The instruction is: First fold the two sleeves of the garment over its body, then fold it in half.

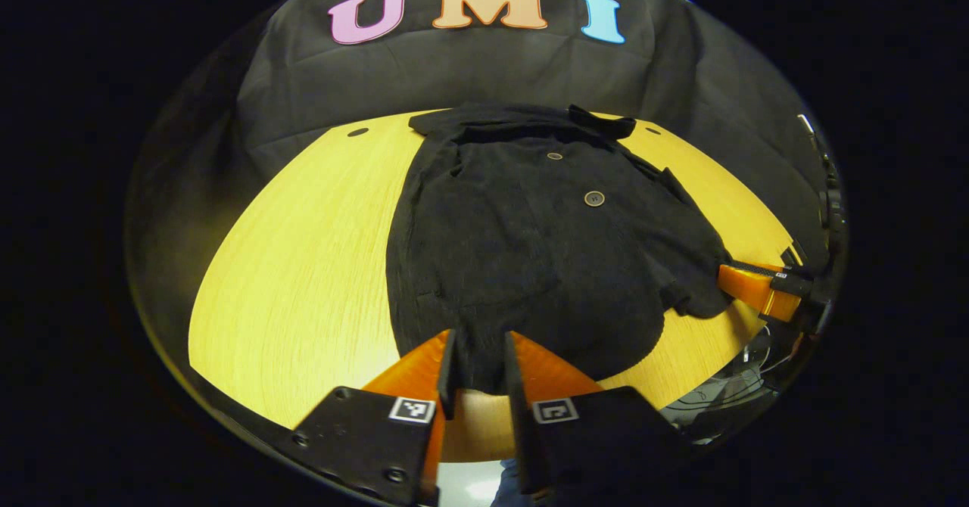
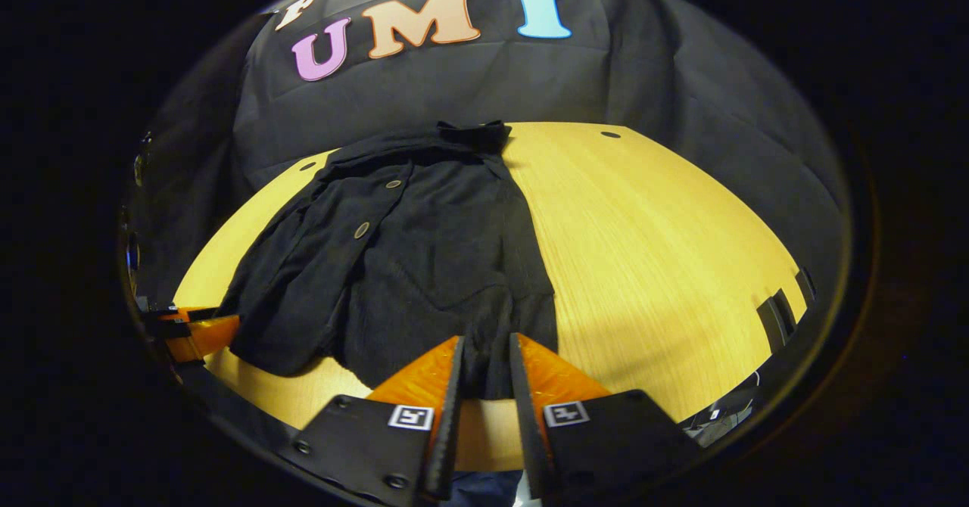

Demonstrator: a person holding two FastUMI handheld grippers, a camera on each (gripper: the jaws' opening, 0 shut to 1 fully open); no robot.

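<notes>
Garment hem between each tool's fingers, on table.

Left claw and right claw both sit low, level, fingers slightly parted.

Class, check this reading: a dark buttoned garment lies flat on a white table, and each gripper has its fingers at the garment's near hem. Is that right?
One thing is wrong: the table is yellow wood-grain, not white, as the right gripper view shows. The rest stands: the dark buttoned garment lies flat, with the left gripper and right gripper at its near hem.
</notes>
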